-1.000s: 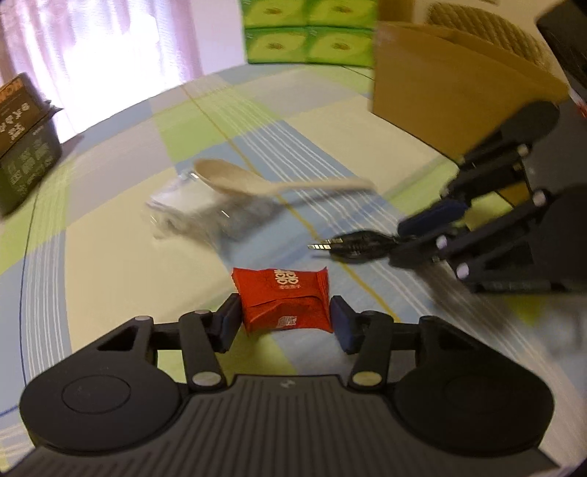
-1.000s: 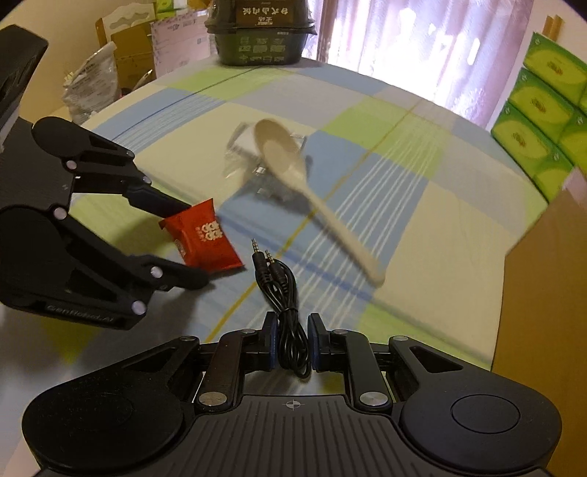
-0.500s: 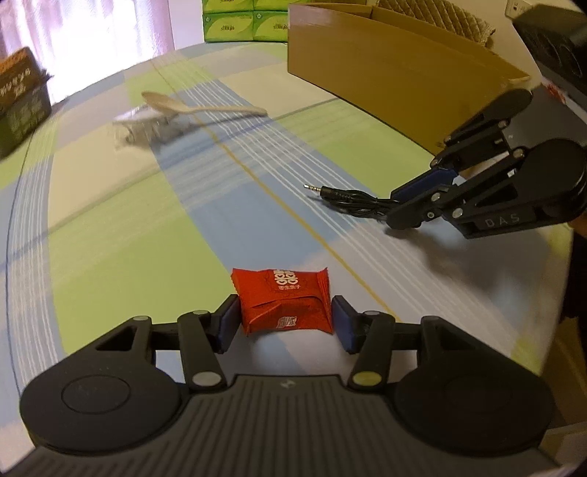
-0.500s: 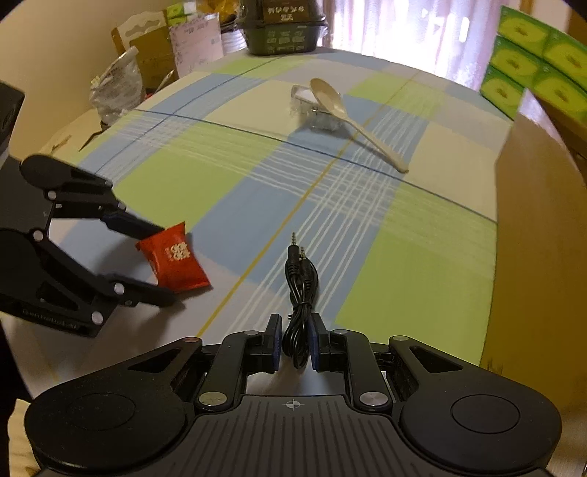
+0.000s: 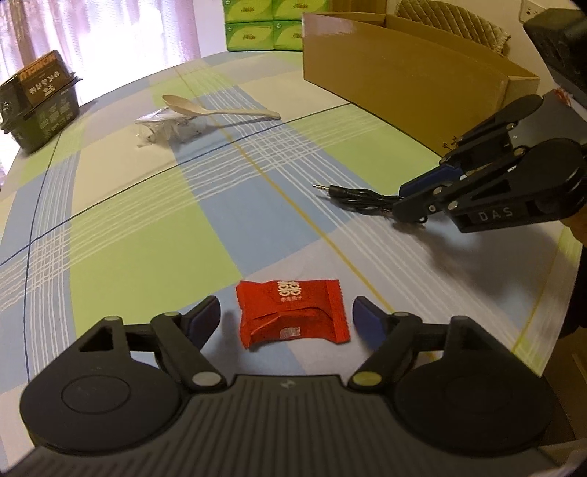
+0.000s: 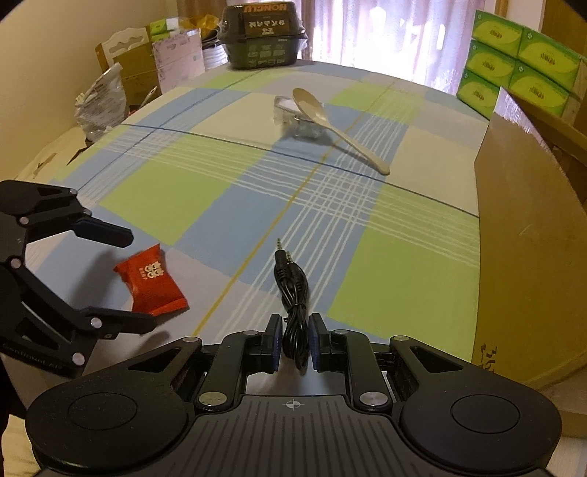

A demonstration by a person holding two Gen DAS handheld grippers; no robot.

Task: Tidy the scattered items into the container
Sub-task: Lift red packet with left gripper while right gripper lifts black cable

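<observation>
A red candy packet [image 5: 291,315] lies flat on the checked tablecloth between the spread fingers of my left gripper [image 5: 286,315], which is open and not touching it. The right wrist view shows the same packet [image 6: 152,282] inside the left gripper [image 6: 139,279]. My right gripper [image 6: 295,341] is shut on a coiled black audio cable [image 6: 291,279], whose two plugs point away from me. From the left wrist view the right gripper [image 5: 414,200] and cable [image 5: 352,196] sit low over the table. A brown cardboard box [image 5: 403,73] stands behind them.
A pale spoon [image 5: 220,108] rests on a clear plastic bag [image 5: 165,128] mid-table. A dark food box [image 5: 36,99] sits at the far left edge, green tissue boxes [image 5: 256,25] beyond the table. The cardboard box wall [image 6: 532,238] rises close on the right gripper's right.
My left gripper has opened and let go of the red packet, which now lies on the cloth. Both grippers have drawn back toward the near table edge; the right one still holds the cable.
</observation>
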